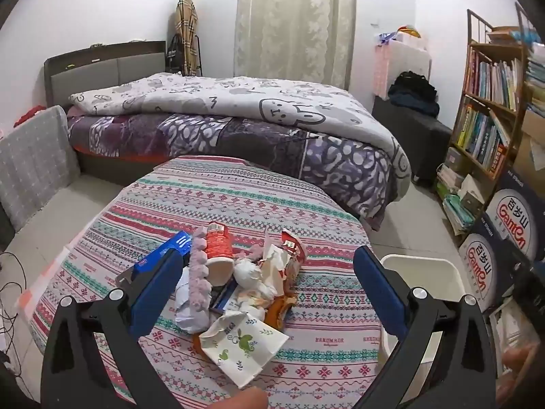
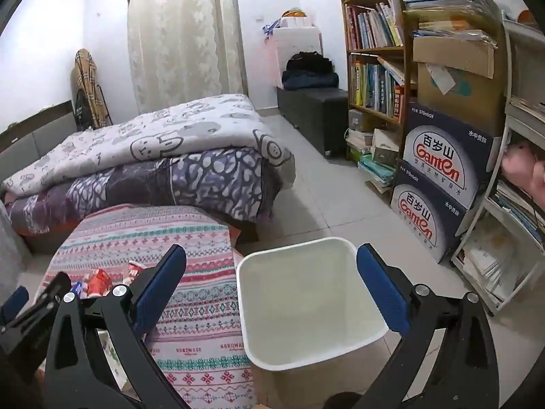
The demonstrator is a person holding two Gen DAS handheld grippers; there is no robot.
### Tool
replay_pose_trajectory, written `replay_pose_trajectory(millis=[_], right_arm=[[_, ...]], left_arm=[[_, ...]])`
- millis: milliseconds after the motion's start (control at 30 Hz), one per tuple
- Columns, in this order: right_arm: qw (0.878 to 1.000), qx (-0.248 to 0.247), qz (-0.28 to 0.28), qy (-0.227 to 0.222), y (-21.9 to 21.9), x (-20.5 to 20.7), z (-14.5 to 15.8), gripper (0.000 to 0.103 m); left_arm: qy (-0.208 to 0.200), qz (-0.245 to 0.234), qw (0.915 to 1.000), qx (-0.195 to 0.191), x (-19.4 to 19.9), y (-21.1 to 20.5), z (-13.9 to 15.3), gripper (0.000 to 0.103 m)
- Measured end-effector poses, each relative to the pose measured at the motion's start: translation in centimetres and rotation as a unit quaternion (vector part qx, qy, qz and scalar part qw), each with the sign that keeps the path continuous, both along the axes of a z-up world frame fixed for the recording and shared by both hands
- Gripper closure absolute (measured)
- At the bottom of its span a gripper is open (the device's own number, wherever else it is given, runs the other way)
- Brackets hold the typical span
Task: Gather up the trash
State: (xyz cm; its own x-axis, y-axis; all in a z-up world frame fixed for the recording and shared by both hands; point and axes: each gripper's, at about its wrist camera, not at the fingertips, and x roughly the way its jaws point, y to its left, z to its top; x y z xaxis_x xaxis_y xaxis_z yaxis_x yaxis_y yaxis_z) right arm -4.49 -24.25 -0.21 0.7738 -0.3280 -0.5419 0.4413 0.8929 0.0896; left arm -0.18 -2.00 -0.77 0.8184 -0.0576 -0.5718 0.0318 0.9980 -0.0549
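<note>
Trash pile point(image 1: 235, 283) on the patterned round table point(image 1: 323, 358), near edge: a red-and-white cup point(image 1: 218, 252) lying on its side, a blue box point(image 1: 163, 252) to its left, crumpled white paper point(image 1: 250, 274), a torn red wrapper point(image 1: 293, 248) to the right, and a leaf-printed paper point(image 1: 242, 341) nearest you. Your left gripper point(image 1: 267, 272) hangs over the pile with its blue pads spread wide on either side, touching nothing. Your right gripper point(image 2: 270, 272) is likewise fully spread and empty, above the white bin point(image 2: 306, 358) that stands on the floor just right of the table. Far side: a bed point(image 1: 238, 126); right: a bookshelf point(image 2: 374, 51).
</note>
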Motion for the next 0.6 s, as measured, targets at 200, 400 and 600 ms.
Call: replay_pose_trajectory(millis=[200,400,600], right_arm=[[1.0,-0.01,0.005,0.006,-0.9,0.0,0.1,0.007],[1.0,-0.008,0.001,0.013,0.3,0.2,-0.6,0.007],[1.0,-0.006,0.001,0.008,0.3,0.0,-0.6,0.007]], left_arm=[[0.003,-0.001,1.0,-0.009,0.2,-0.2,-0.1,0.006],[0.007,-0.002,0.9999,-0.009,0.3,-0.3,-0.4,0.006],[0.006,0.001,0.9999,-0.009,0.2,-0.4,-0.4,0.006]])
